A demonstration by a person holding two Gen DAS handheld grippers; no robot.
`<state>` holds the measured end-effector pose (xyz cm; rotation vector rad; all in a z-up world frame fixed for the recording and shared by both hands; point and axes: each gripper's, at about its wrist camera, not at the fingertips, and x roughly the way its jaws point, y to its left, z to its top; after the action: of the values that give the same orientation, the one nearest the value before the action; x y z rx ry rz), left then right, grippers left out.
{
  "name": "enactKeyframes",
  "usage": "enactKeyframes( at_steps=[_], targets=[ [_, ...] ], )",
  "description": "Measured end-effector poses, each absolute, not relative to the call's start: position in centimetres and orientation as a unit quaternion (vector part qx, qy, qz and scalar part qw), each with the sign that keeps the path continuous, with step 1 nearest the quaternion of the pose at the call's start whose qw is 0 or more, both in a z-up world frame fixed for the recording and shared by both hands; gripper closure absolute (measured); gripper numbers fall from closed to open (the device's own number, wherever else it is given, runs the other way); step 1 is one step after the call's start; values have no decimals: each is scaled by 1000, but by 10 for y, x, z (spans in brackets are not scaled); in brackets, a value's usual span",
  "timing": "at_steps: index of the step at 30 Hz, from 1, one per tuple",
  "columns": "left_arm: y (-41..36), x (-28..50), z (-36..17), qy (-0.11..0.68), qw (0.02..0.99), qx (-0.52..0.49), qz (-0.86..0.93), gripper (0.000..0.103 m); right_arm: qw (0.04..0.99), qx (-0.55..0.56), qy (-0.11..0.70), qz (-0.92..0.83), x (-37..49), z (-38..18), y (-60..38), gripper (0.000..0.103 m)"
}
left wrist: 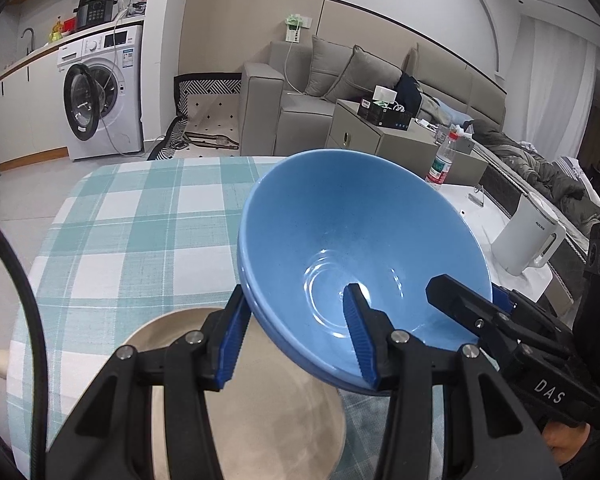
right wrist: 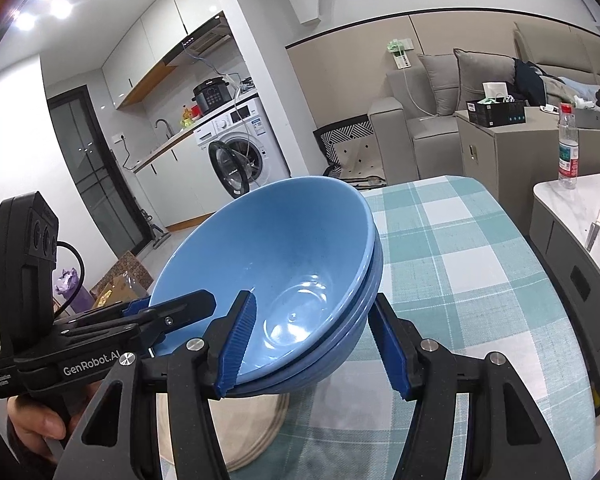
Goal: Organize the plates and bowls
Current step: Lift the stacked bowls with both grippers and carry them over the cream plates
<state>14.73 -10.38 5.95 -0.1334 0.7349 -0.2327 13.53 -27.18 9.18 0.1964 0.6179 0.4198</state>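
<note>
Blue stacked bowls [left wrist: 364, 240] gripped by both jaws, beige plate [left wrist: 276, 420] below, checked tablecloth [left wrist: 140, 220]

Left hand-held gripper [left wrist: 300, 336] and right hand-held gripper [right wrist: 312, 344], both angled downward, each clamped across one rim of the stacked bowls [left wrist: 364, 236].

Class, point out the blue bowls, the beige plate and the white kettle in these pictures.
blue bowls [left wrist: 340, 220], left wrist view, inner wall of the top bowl.
beige plate [left wrist: 276, 420], left wrist view, bare middle between the fingers.
white kettle [left wrist: 528, 236], left wrist view, side of the body.
</note>
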Motion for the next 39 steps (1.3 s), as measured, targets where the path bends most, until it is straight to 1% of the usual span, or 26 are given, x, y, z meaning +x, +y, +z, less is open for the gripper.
enactKeyframes(
  at_steps=[16, 39],
  targets=[
    [-56, 119, 53, 354, 929, -75, -74, 56, 917, 52, 309, 245, 118, 90, -213, 44],
    [-12, 105, 30, 370, 923, -97, -43, 56, 893, 35, 352, 278, 119, 62, -165, 44]
  ],
)
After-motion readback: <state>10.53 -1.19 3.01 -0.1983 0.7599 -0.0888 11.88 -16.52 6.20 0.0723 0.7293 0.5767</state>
